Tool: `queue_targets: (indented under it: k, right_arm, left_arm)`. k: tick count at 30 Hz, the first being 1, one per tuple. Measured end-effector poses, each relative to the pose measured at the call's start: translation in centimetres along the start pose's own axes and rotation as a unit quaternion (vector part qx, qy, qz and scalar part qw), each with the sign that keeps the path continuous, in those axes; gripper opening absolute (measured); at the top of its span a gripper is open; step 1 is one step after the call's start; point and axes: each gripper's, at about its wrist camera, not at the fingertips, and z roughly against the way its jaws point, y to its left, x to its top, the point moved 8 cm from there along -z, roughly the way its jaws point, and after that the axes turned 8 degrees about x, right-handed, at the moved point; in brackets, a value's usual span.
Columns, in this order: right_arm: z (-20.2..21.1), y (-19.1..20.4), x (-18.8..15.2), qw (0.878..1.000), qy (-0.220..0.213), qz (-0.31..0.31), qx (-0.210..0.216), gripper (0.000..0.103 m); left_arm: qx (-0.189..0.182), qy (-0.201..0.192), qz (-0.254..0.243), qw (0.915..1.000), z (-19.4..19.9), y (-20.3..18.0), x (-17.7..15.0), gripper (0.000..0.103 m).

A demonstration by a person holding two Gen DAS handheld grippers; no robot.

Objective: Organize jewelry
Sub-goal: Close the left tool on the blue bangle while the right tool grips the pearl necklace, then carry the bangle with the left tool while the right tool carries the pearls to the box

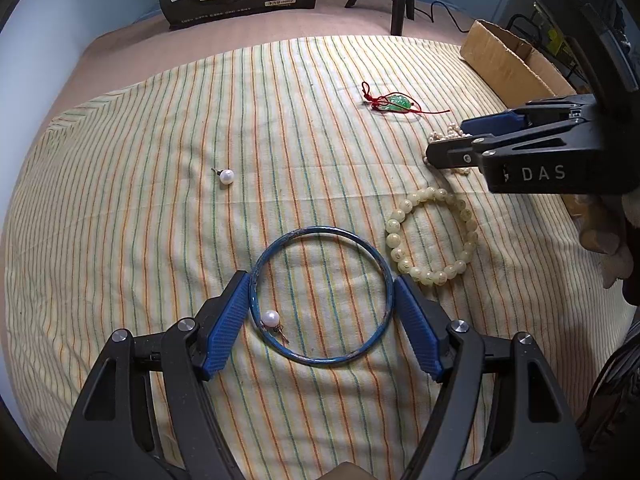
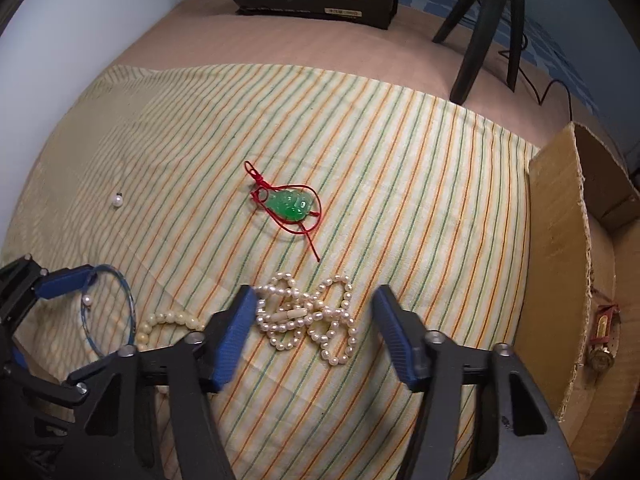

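Both claws tip steeply down over the striped cloth (image 1: 160, 160). Left gripper (image 1: 320, 300) brackets the blue bangle (image 1: 322, 296); right gripper (image 2: 316, 320), at its two o'clock, gapes around the pearl necklace (image 2: 308, 316), gripping nothing.

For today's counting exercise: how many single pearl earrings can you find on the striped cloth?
2. One pearl earring lies alone on the open cloth, far from the other jewelry. The other pearl earring lies inside the blue bangle, against its rim. More may be hidden behind the grippers.
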Motion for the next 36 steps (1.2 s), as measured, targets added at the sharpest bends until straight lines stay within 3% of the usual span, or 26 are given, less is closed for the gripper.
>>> queue_targets:
  k: [3, 6, 21, 36]
  right_arm:
    - [0.2, 0.7, 0.0, 1.000, -0.001, 0.006, 0.010, 0.020]
    - [0.1, 1.3, 0.0, 1.000, -0.004, 0.013, 0.017, 0.012]
    - [5.2, 0.6, 0.2, 0.997, -0.068, -0.008, 0.045, 0.010]
    - [12.5, -2.4, -0.2, 0.989, -0.137, -0.027, 0.047, 0.010]
  left_arm:
    - [-0.003, -0.001, 0.007, 1.0000, 0.3, 0.1, 0.1, 0.074]
    - [-0.004, -0.006, 0.012, 0.9999, 0.7, 0.2, 0.2, 0.074]
    - [-0.016, -0.055, 0.053, 0.9970, 5.3, 1.0, 2.1, 0.074]
    - [-0.059, -0.123, 0.057, 0.9890, 11.6, -3.0, 5.7, 0.074]
